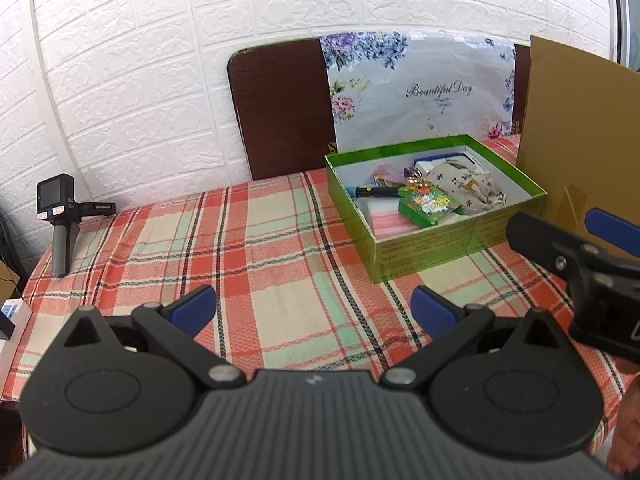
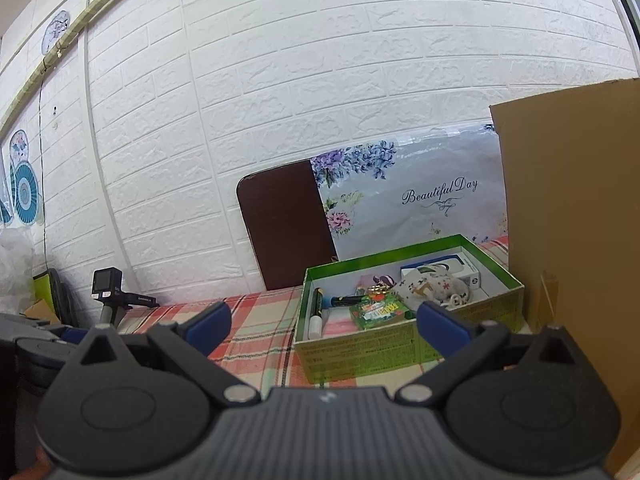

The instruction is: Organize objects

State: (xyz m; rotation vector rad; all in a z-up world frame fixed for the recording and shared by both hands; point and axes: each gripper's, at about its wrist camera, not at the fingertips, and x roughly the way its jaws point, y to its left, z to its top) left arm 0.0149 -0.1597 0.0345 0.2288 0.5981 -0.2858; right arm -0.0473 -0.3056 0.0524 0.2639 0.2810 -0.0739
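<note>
Both tools spread, empty, above the bench.
Left tool and right tool hover; box at 1 o'clock holds light clutter: stiff marker, soft pouch. Grip marker mid-barrel.

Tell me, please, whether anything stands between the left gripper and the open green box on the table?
Nothing visible does. Only bare plaid tablecloth lies between the open left gripper and the green box. The right gripper hangs off to the right, beside the box.
</note>
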